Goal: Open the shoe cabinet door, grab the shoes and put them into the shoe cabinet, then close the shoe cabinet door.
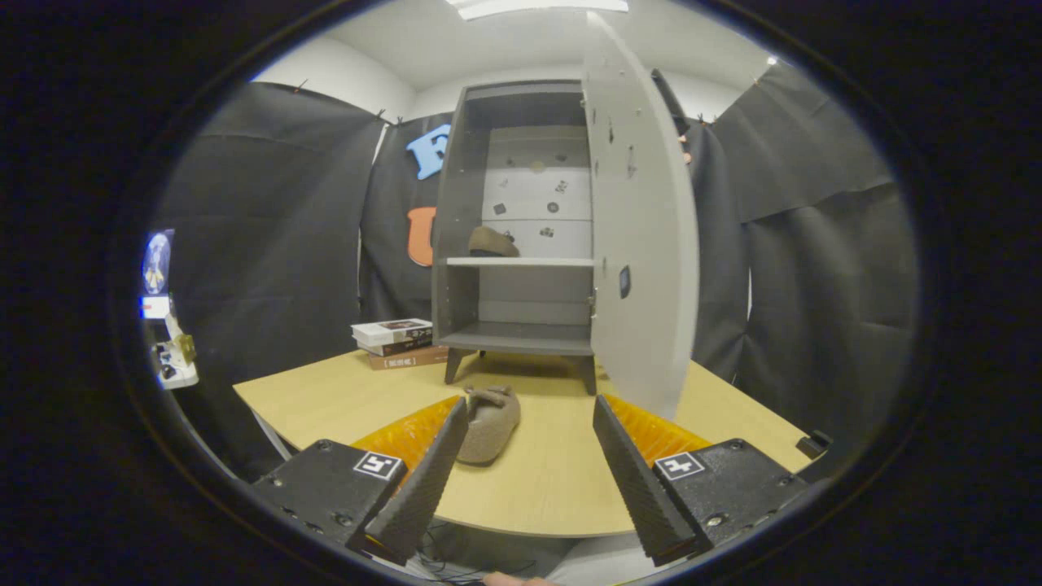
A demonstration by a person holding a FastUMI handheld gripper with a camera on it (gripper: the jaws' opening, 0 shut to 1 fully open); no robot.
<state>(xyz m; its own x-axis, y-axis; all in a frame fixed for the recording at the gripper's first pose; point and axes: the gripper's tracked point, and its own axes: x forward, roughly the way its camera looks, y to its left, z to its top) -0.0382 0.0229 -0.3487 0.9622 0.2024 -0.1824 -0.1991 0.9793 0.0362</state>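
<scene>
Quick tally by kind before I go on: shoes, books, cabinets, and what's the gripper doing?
Shoes: 2, one on the cabinet shelf, one on the table
Books: 3, stacked
Cabinets: 1, door open
Total: 6
Gripper: open, empty

Black cloth (260,212) drapes booth walls on left, back and right, hanging in soft folds. Above cloth, white wall (342,77) and white ceiling, bright strip light (537,6) overhead. Pale wooden table (553,480) with rounded front edge fills lower middle. Stack of three books (399,342) lies flat at table's far left corner. Small lit equipment (163,317) stands beyond cloth at far left, too blurred to identify.
</scene>
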